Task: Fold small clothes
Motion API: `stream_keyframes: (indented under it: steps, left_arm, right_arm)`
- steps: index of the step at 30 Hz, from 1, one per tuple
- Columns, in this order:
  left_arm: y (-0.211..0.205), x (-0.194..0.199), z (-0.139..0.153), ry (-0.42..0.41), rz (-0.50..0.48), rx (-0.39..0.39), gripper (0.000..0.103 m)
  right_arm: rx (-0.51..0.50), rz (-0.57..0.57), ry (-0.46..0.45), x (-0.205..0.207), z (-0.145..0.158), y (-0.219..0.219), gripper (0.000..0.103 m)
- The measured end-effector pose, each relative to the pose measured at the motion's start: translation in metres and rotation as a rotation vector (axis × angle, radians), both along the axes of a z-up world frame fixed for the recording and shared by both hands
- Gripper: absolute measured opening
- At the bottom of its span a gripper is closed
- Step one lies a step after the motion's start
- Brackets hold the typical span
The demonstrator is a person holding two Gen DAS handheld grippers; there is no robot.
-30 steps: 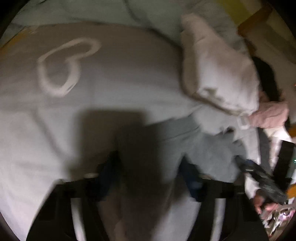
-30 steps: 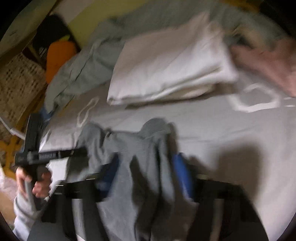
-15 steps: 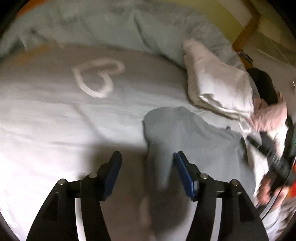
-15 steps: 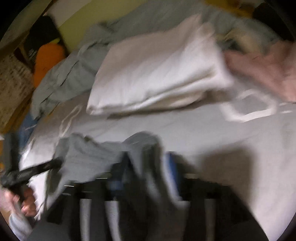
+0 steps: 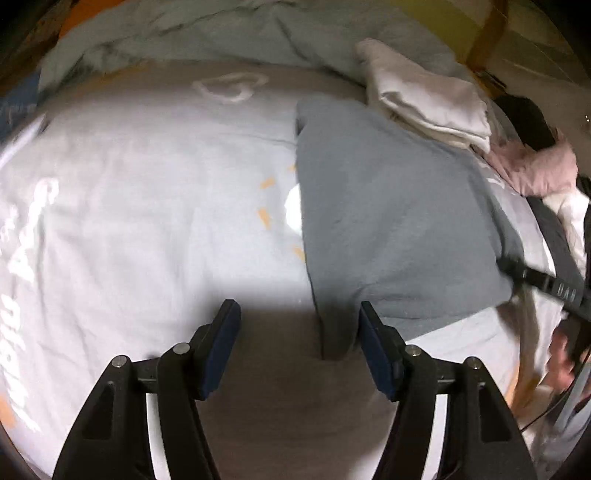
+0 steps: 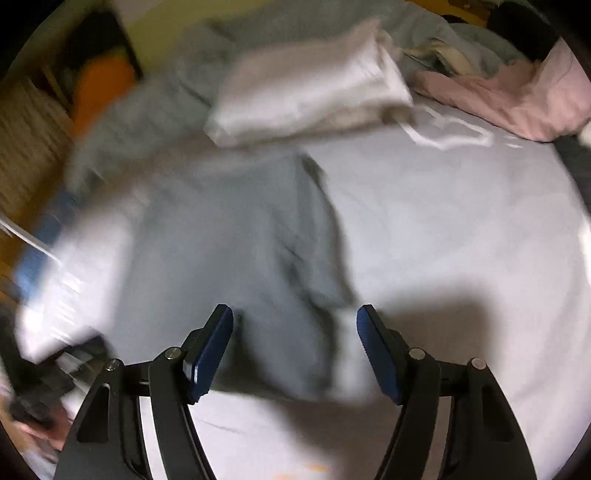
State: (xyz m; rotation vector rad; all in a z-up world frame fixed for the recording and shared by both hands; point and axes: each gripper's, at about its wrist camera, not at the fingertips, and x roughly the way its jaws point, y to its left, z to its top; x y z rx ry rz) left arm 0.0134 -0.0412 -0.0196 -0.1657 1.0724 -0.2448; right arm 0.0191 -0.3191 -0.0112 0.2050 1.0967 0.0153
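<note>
A grey garment (image 5: 388, 221) lies spread flat on the pale bed sheet (image 5: 147, 184). My left gripper (image 5: 297, 310) hovers over its near left corner. Its jaws are opening; a narrow strip of grey cloth lies between the blue pads, untouched by them. In the right wrist view the same garment (image 6: 240, 240) is blurred. My right gripper (image 6: 293, 312) stands open above its near edge, and cloth lies loose under the gap. The other gripper's black body (image 5: 546, 284) and a hand show at the right edge of the left wrist view.
A folded white stack (image 5: 424, 99) (image 6: 314, 88) sits just beyond the grey garment. A crumpled pink garment (image 5: 535, 166) (image 6: 517, 99) lies to the right. A rumpled grey duvet (image 5: 221, 33) lines the far side. The sheet carries a white heart print (image 5: 231, 86).
Both grippers have let go of the grey garment, opened and drawn back toward me. The garment, bunched up in the jaws before, now lies flat on the sheet.
</note>
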Motion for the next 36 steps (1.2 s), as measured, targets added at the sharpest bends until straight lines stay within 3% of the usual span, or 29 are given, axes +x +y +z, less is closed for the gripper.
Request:
stream_keyframes:
  steps: [5,8,10,12,13,16,19,21,24,26,28,29,30,31,32,34,36]
  left_arm:
    - [0.005,-0.018,0.003,-0.038,-0.03,0.039,0.063]
    - [0.014,-0.022,0.022,-0.085,-0.07,-0.058,0.061]
    - [0.018,-0.01,0.037,-0.125,-0.074,-0.118,0.072]
    - [0.022,0.015,0.04,-0.09,-0.054,-0.194,0.083]
    - [0.026,0.031,0.036,-0.049,-0.039,-0.254,0.083]
    - [0.031,0.073,0.012,0.108,-0.031,-0.4,0.083]
    - [0.028,0.101,-0.013,0.208,-0.034,-0.495,0.082]
    - [0.019,0.106,-0.019,0.218,-0.079,-0.529,0.082]
    - [0.002,0.106,-0.018,0.196,-0.148,-0.499,0.081]
    - [0.001,0.111,-0.019,0.174,-0.127,-0.486,0.073]
    - [0.005,0.113,-0.018,0.164,-0.054,-0.434,0.032]
    - [0.002,0.113,-0.018,0.151,-0.057,-0.4,0.027]
    - [-0.001,0.111,-0.017,0.137,-0.076,-0.387,0.019]
    - [-0.003,0.109,-0.017,0.124,-0.084,-0.381,0.015]
    - [-0.004,0.105,-0.014,0.107,-0.082,-0.37,0.014]
    - [-0.01,0.096,-0.003,0.041,-0.096,-0.317,0.011]
    - [-0.021,0.088,0.011,-0.029,-0.117,-0.244,0.011]
  right_arm:
    - [0.077,-0.027,-0.005,-0.011,-0.002,-0.02,0.072]
    - [0.139,-0.017,-0.071,-0.01,0.015,-0.028,0.072]
    - [0.214,-0.013,-0.173,-0.01,0.033,-0.039,0.072]
    - [0.286,0.004,-0.214,0.0,0.041,-0.048,0.073]
    - [0.319,0.005,-0.21,0.008,0.04,-0.052,0.074]
    - [0.424,0.031,-0.128,0.037,0.017,-0.059,0.078]
    - [0.465,0.071,-0.028,0.06,-0.01,-0.053,0.078]
    - [0.457,0.106,-0.017,0.067,-0.018,-0.045,0.078]
    - [0.464,0.148,-0.044,0.073,-0.023,-0.037,0.078]
    - [0.455,0.144,-0.062,0.079,-0.027,-0.033,0.079]
    - [0.423,0.133,-0.084,0.085,-0.028,-0.024,0.078]
    - [0.389,0.134,-0.09,0.085,-0.027,-0.019,0.074]
    - [0.324,0.141,-0.098,0.085,-0.026,-0.012,0.052]
    - [0.313,0.166,-0.093,0.085,-0.026,-0.005,0.028]
    - [0.365,0.177,-0.075,0.086,-0.03,-0.003,0.02]
    - [0.362,0.144,-0.083,0.085,-0.025,-0.003,0.017]
    - [0.268,0.164,-0.139,0.079,-0.008,0.01,0.017]
